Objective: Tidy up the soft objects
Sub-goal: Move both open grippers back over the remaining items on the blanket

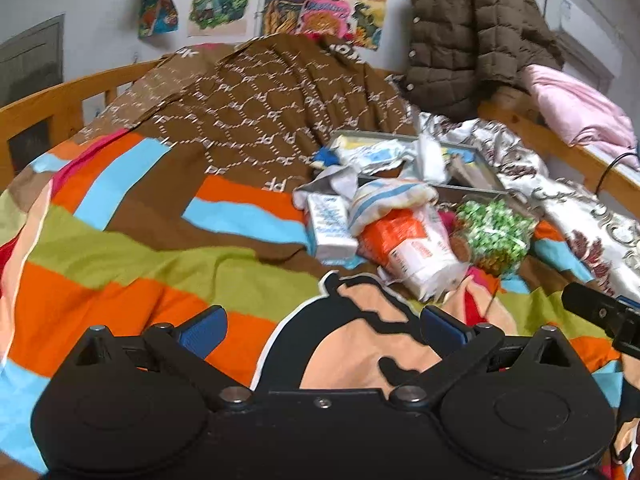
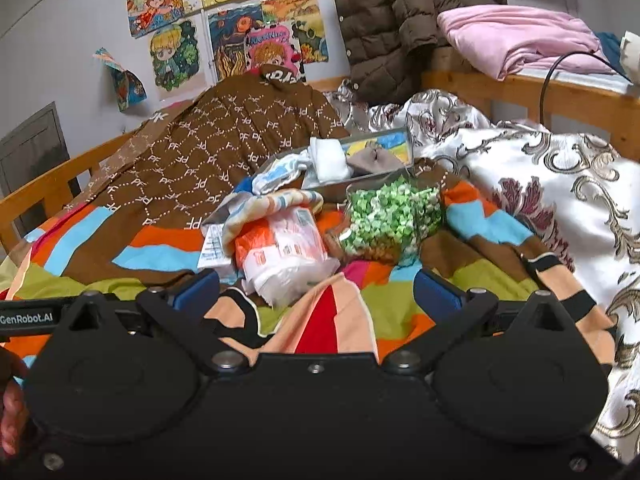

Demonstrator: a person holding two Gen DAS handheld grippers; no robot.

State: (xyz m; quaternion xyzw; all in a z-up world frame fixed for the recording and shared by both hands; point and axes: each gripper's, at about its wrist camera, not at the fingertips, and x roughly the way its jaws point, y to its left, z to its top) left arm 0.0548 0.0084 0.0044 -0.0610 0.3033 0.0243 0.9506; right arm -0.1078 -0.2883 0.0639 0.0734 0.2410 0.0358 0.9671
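A pile of soft items lies on the colourful bedspread [image 1: 120, 248]. It holds an orange-and-white tissue pack [image 1: 416, 248] [image 2: 284, 252], a white-and-blue tissue pack [image 1: 330, 226], a striped cloth [image 1: 392, 198] [image 2: 276, 204] and a bag of green-and-white pieces [image 1: 494, 232] [image 2: 394, 216]. Behind them a grey divided box [image 1: 460, 190] [image 2: 362, 178] holds white and brown socks. My left gripper [image 1: 324, 324] is open and empty, short of the pile. My right gripper [image 2: 316, 292] is open and empty, its fingers either side of the orange pack's near end.
A brown patterned blanket [image 1: 256, 108] [image 2: 208, 148] is heaped behind the pile. A silver floral quilt [image 2: 552, 200] lies to the right. A brown puffer jacket [image 2: 392, 20] and pink bedding [image 2: 516, 36] hang on the wooden bed frame [image 2: 532, 92]. The right gripper's edge shows in the left wrist view [image 1: 600, 312].
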